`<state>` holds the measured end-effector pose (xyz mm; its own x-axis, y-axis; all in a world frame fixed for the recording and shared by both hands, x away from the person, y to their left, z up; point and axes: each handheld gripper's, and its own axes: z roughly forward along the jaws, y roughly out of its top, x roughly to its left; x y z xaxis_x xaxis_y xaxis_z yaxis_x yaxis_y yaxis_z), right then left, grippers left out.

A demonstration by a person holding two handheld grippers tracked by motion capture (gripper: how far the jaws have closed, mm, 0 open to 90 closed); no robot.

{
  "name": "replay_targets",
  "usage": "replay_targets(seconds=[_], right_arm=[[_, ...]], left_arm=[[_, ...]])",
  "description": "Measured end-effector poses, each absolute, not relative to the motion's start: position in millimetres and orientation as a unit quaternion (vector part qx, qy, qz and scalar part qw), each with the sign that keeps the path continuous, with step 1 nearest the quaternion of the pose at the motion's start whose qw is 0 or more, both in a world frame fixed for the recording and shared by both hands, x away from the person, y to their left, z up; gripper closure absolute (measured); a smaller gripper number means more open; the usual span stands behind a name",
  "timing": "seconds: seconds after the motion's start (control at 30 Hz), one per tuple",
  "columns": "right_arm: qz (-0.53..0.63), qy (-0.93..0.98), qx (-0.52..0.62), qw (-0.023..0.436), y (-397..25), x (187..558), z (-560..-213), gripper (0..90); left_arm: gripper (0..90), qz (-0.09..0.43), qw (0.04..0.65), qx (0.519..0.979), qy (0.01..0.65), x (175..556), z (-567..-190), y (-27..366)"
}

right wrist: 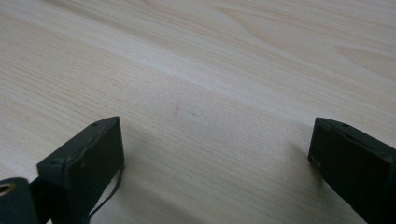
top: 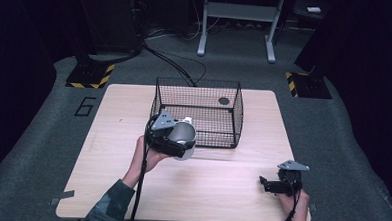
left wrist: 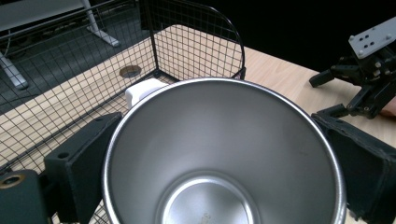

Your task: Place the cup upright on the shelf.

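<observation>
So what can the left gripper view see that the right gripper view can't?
The left gripper view shows a steel cup clamped between its jaws, the wire basket behind it with a small white block beside the cup's rim, and the other gripper farther off. The right gripper view shows its own jaws spread apart with nothing between them. Both show the pale wooden table.

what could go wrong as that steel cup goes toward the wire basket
The left hand-held gripper holds the steel cup by its smooth outer wall, so it might slip or twist in the jaws. The cup is level with the near rim of the wire basket; carried forward too low, it could knock the mesh and push the basket along the table. A white object sits just beyond the cup, and lowering blindly could land on it.
</observation>
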<state>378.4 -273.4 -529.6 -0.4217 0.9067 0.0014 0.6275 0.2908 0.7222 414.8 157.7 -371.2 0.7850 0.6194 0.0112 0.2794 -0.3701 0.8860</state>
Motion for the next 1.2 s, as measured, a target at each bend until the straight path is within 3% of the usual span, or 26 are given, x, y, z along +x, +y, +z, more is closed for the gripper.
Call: replay_targets(seconds=[1.2], right_arm=[[0.331, 0.775, 0.495, 0.211, -273, 378, -530, 3.0]], left_arm=[[6.2, 0.195, 0.497, 0.798, 0.280, 449, -331, 155]])
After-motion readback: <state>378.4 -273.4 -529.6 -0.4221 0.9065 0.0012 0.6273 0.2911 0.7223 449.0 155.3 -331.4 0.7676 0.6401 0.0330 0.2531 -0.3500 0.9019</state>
